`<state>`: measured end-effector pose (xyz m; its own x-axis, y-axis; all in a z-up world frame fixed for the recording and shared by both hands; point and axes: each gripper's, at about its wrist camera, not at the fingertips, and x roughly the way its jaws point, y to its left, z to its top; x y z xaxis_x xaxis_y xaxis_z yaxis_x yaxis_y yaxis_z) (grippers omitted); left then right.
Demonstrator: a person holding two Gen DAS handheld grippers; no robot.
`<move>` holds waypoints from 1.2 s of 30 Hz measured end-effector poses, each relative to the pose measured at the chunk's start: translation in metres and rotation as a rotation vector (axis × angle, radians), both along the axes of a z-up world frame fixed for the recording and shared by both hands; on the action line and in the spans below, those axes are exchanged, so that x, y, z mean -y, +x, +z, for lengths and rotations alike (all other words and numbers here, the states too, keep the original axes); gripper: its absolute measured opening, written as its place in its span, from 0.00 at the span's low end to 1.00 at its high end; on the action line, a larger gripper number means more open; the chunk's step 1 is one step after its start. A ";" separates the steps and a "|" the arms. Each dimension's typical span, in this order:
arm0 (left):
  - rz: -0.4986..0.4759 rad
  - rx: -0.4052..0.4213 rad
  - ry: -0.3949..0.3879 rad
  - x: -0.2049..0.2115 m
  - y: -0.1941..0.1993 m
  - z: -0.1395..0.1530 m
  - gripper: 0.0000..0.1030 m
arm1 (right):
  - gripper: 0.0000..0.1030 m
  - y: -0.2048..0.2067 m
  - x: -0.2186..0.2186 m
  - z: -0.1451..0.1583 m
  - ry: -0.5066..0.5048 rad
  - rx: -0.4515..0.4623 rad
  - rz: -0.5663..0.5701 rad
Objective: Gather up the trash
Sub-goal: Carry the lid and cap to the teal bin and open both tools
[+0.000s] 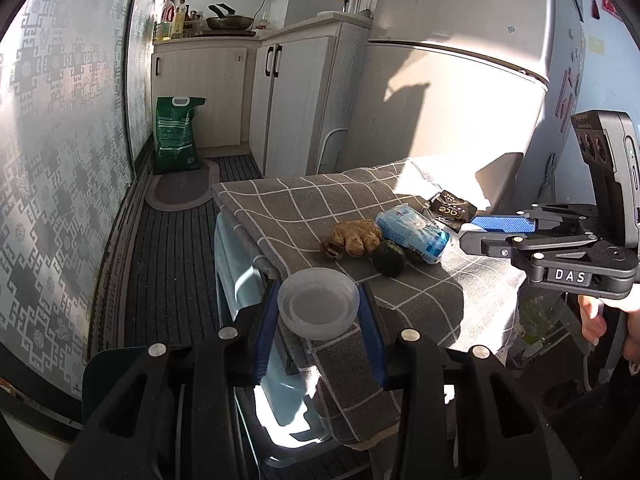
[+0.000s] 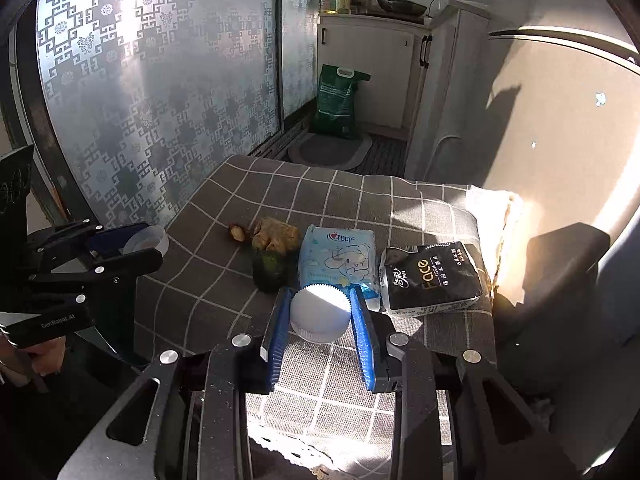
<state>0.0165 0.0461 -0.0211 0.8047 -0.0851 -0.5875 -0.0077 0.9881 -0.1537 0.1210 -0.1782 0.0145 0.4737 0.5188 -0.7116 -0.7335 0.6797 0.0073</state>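
My left gripper is shut on a clear plastic lid, held at the near left corner of the checked grey cloth; it also shows in the right wrist view. My right gripper is shut on a white ribbed bottle cap, just in front of a light blue tissue pack. On the cloth lie a ginger root, a walnut shell, a dark avocado, and a black tissue pack.
A light blue bin stands below the cloth's left edge. A green sack leans by white cabinets. A patterned glass door runs along the left, and a fridge is behind.
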 end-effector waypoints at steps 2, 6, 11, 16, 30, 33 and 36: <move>0.016 -0.004 -0.003 -0.008 -0.004 0.000 0.41 | 0.29 -0.004 -0.009 0.003 0.004 0.000 0.020; 0.050 -0.015 0.005 -0.026 -0.014 -0.004 0.41 | 0.29 -0.012 -0.028 0.007 0.006 0.002 0.069; 0.097 -0.036 0.013 -0.050 -0.028 -0.014 0.41 | 0.29 -0.024 -0.058 0.011 0.008 0.003 0.130; 0.149 -0.067 0.011 -0.079 -0.045 -0.028 0.40 | 0.29 -0.037 -0.093 0.010 0.002 -0.001 0.195; 0.262 -0.203 -0.009 -0.141 -0.080 -0.078 0.40 | 0.29 -0.079 -0.184 -0.002 -0.028 -0.062 0.367; 0.258 -0.248 -0.013 -0.146 -0.082 -0.090 0.40 | 0.29 -0.083 -0.201 -0.012 -0.050 -0.102 0.387; 0.250 -0.282 -0.013 -0.146 -0.083 -0.100 0.40 | 0.29 -0.088 -0.215 -0.020 -0.070 -0.131 0.406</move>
<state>-0.0661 0.1921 -0.1216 0.6083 0.0843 -0.7892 -0.2921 0.9483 -0.1238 0.0334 0.0363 -0.0059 0.1445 0.5929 -0.7922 -0.9374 0.3385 0.0823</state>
